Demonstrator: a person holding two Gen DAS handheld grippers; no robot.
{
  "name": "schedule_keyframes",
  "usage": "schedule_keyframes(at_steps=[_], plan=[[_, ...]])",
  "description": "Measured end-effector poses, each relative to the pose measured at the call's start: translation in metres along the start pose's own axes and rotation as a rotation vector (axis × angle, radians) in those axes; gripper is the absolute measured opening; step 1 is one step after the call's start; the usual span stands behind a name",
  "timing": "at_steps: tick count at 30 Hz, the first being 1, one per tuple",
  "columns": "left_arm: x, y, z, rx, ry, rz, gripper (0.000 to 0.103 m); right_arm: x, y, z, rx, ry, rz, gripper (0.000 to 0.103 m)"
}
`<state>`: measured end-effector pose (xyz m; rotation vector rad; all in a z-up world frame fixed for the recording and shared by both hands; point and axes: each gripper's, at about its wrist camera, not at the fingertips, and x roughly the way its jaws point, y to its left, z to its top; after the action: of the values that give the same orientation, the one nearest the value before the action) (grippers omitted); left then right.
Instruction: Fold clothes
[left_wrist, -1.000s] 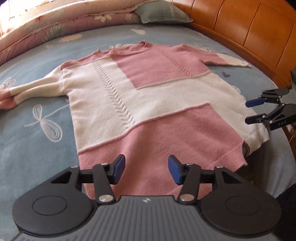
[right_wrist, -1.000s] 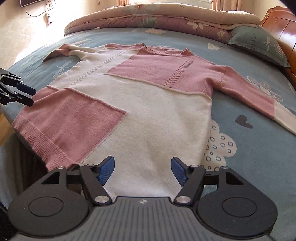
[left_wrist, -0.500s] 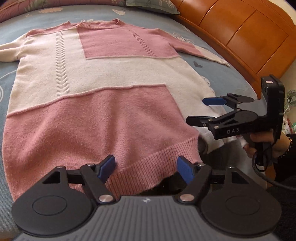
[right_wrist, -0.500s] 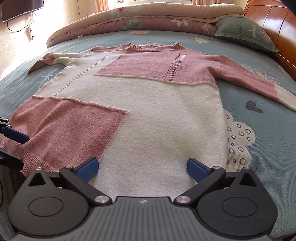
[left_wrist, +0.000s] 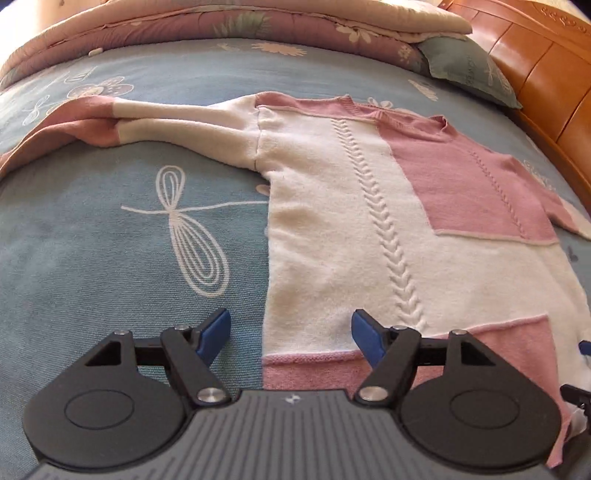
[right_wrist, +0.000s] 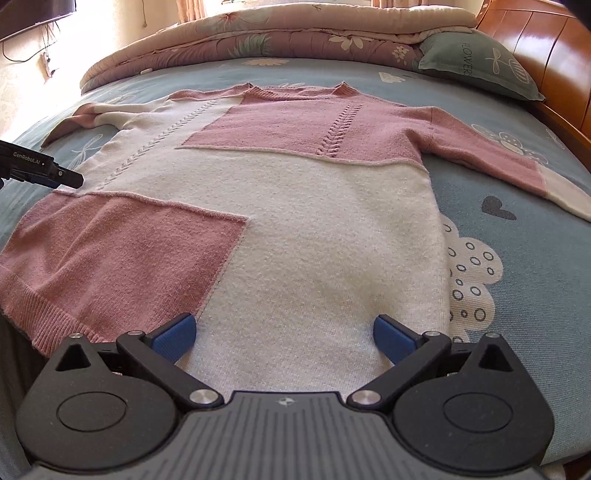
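Left wrist view: left gripper (left_wrist: 290, 334) over the sweater's (left_wrist: 424, 236) side edge near the hem, one blue pad over the blue bedsheet (left_wrist: 92, 229), the other over the white knit. Jaws about two-thirds open and easing closed; no fabric pinched, nothing held. Right wrist view: right gripper (right_wrist: 282, 338) over the white lower panel at the hem, jaws spread as wide as they go, pads apart from each other with knit between them but not clamped. Sweater, pink and white, lies flat face-up on the bed, hem at the near edge of the bed, neckline toward the far edge by the rolled quilt (right_wrist: 277, 33). One sleeve (right_wrist: 498, 162) runs toward the wooden headboard (right_wrist: 546, 48) side; other sleeve (left_wrist: 147, 125) toward the opposite edge, bunched. Pillow (right_wrist: 476, 62) in the far corner by the headboard.
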<state>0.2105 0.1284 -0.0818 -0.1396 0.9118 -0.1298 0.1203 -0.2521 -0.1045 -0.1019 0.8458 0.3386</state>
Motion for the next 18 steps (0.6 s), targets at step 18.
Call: schedule_keyframes(at_steps=[18], plan=[[-0.020,-0.040,-0.052,0.070,0.140,-0.167,0.075,0.000,0.002,-0.002,0.021,-0.023,-0.020,0.103]])
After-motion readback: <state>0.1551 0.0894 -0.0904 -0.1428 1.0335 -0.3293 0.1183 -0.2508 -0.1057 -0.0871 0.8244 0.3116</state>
